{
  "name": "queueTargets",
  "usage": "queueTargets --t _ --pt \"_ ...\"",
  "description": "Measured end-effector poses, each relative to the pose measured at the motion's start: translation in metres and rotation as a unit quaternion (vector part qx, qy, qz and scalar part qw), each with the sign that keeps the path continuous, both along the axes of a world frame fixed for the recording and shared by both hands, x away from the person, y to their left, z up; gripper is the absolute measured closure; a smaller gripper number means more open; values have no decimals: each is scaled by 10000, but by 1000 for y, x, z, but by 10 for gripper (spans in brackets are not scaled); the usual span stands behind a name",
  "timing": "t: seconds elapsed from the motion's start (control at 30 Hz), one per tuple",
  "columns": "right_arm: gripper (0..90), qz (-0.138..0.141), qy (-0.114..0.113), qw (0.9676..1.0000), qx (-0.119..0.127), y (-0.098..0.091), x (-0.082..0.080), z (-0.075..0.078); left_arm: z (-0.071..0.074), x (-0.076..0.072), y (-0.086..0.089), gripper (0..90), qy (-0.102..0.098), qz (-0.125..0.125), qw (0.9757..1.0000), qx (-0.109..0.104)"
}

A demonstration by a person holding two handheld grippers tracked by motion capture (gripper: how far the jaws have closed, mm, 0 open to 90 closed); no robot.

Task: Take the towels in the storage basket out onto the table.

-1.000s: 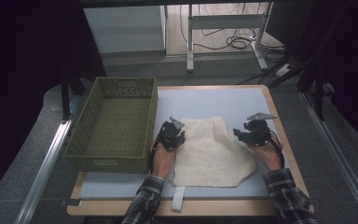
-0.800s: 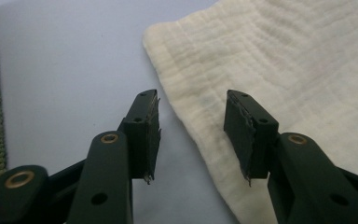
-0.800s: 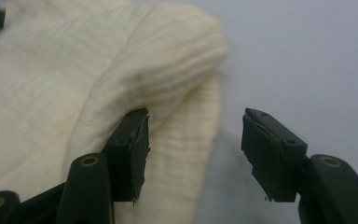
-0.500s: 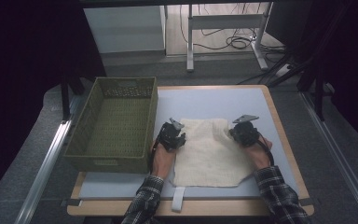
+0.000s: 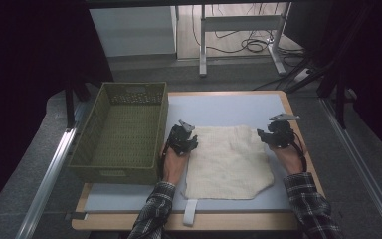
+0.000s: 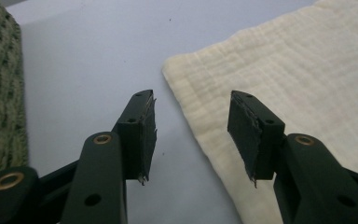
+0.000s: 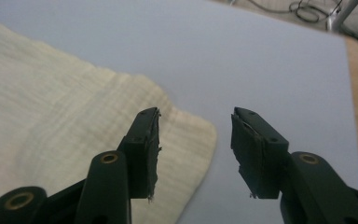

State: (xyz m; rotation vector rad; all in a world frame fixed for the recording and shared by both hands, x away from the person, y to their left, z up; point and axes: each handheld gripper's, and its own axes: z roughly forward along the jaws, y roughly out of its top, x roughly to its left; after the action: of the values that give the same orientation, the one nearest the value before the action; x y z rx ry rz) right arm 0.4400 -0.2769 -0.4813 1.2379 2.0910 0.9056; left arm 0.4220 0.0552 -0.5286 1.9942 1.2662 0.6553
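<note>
Between left gripper (image 6: 193, 135) fingers, cloth (image 6: 307, 93) edge, ungripped; right gripper (image 7: 196, 149) likewise released; soft, limp; pinch corners.

In the left gripper view, the cream cloth (image 6: 279, 84) runs off the right and top edges, and the green basket (image 6: 0, 93) is cut by the left edge. In the high view, the left hand (image 5: 173, 164) hides part of the cloth's left edge.

Dim, dark-edged high view — gripper views brighter, evenly lit, softly blurred up close.

right tongs (image 5: 267, 133) now off cloth (image 5: 229, 162)
</note>
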Motion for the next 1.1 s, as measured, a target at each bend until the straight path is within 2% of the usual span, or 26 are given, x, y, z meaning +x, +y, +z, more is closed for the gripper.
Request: queueTargets --t 0.1,0.3,0.37,0.4,0.43,0.47,0.5,0.53,0.57,0.6,0.63,0.7,0.73,0.77,0.8,0.83,0.87,0.9,0.93,1.0,1.1 --pt "511 -45 132 9999 22 0 6 -12 -4 10 -1 508 -14 39 9999 -113" --pt "511 -204 271 9994 87 -3 24 -34 -9 27 -6 492 18 114 9999 -63" --pt "516 -229 311 9992 51 -4 29 -39 -11 33 -7 493 102 161 9998 -41" --pt "541 -234 321 9992 101 -5 31 -41 -11 35 -7 503 149 116 9998 -80" --pt "617 -212 402 9986 286 -6 32 -42 -11 36 -7 552 175 82 9997 -130" --pt "700 -241 436 9981 369 -6 33 -42 -11 38 -7 609 239 -6 9995 -215" --pt "822 -258 471 9979 370 -6 33 -41 -11 39 -7 708 329 -109 9987 -366" --pt "870 -193 564 9973 428 -5 35 -40 -10 40 -8 804 393 -228 9981 -417" --pt "880 -192 628 9971 389 -3 37 -38 -8 41 -10 873 360 -230 9987 -289" --pt "882 -197 598 9977 246 0 39 -36 -6 42 -11 883 236 -217 9994 -151" --pt "883 -188 495 9985 139 2 41 -32 -2 43 -10 887 84 -150 9997 -145" --pt "881 -230 222 9992 246 4 44 -21 6 46 -4 886 -187 72 9994 -296" --pt "875 -229 91 9990 363 4 46 -16 11 49 -2 883 -366 277 9987 -199" --pt "843 -210 -56 9983 536 5 50 -9 13 50 -1 871 -380 358 9985 -146" --pt "762 -223 -80 9983 542 6 53 -8 13 53 -1 824 -288 427 9986 -125" --pt "694 -265 -153 9985 462 7 55 -6 13 54 -2 706 -189 467 9987 -75" --pt "682 -289 -185 9987 385 8 55 -5 13 53 -5 610 -190 490 9986 50" --pt "666 -243 -178 9990 334 7 55 -4 13 49 -8 555 -281 424 9986 147" --pt "648 -174 -150 9991 350 6 52 -3 13 46 -9 545 -309 373 9987 170" --pt "634 -94 -116 9992 372 4 45 0 14 37 -14 483 -301 249 9992 75" --pt "624 124 4 9991 401 -3 24 4 13 22 -21 385 -203 -10 9997 -111"
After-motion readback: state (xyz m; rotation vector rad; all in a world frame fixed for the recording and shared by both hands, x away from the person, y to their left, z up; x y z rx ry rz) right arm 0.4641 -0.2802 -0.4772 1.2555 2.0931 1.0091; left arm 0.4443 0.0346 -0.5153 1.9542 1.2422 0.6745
